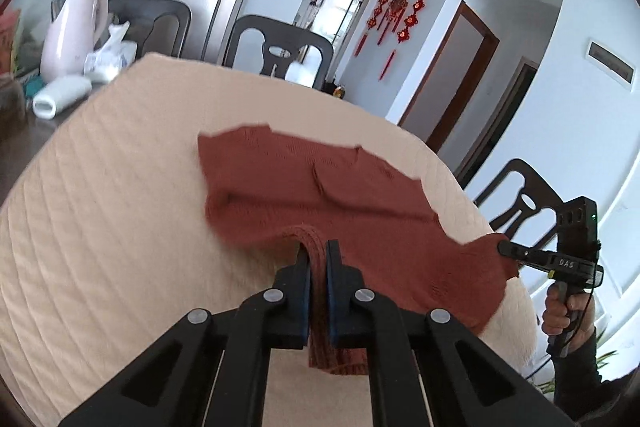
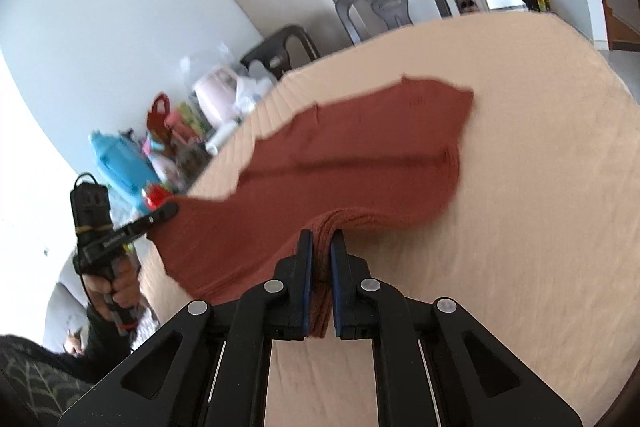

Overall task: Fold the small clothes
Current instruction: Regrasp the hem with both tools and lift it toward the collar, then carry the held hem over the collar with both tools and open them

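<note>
the rust-red knitted garment (image 1: 320, 187) lies on the cream quilted cover (image 1: 120, 207) of the worktop, with its near edge lifted clear of the cover.

left gripper (image 1: 318, 251): jaws pressed together, pinching a ribbed fold of the garment's near edge; the fabric hangs down between the blue pads (image 1: 306, 291).

right gripper (image 2: 322, 243): jaws pressed together, pinching a bunched, layered stretch of the same edge. in the left wrist view this gripper shows at the right, at the worktop's rim, with a hand (image 1: 560, 311) on its grip.

edges: the far edge of the garment rests flat on the cover, well short of the cover's far rim. the fabric stretches between the two pinch points.

open room: bare cover lies on both sides of the garment and beyond it. clutter stands at one end of the worktop: a pale pink kettle (image 1: 74, 31), a white roll (image 1: 60, 95), a blue container (image 2: 120, 159). dark chairs (image 1: 280, 47) stand just behind the far rim.
</note>
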{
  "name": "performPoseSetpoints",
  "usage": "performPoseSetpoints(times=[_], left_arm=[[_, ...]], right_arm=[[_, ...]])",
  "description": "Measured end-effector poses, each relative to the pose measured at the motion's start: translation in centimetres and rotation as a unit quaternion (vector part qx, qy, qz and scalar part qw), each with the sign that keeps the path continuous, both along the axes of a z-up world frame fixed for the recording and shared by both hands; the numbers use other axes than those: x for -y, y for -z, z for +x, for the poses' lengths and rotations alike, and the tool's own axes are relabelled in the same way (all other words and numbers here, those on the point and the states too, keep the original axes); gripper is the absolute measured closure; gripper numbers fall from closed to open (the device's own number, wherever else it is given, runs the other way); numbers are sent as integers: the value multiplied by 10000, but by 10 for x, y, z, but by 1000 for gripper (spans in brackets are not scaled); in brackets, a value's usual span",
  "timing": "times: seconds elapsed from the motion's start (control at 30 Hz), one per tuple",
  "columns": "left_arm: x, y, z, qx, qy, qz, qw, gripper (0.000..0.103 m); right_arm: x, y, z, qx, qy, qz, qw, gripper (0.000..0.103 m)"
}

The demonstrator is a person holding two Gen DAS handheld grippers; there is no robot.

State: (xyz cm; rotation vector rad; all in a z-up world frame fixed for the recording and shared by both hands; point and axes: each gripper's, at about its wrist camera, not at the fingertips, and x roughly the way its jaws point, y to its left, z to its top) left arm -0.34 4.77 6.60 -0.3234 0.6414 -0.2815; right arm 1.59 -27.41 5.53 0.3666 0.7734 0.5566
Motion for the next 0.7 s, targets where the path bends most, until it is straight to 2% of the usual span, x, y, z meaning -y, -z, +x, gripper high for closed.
performPoseSetpoints(times=[0.1,0.3,0.4,0.57,0.7], left_arm=[[-1,-10,26,52,9,51,10000,95],[-10,-11,94,-145,-110,59,9998,95],[-18,1,132,-417,-245,6,9988,95],[-33,39,186,-1071,-467,-131,9931,95],[-41,64,207,-1546,-523,-480,9854,95]], right_arm=[[2,-12,25,104,56,84,9999,95],[9,-13,92,-128,187,358,9991,95],[14,-3,129,-365,358,446,9977,95],[23,26,178,-844,624,571,9928,95],[28,57,206,-1461,725,782,9835,93]])
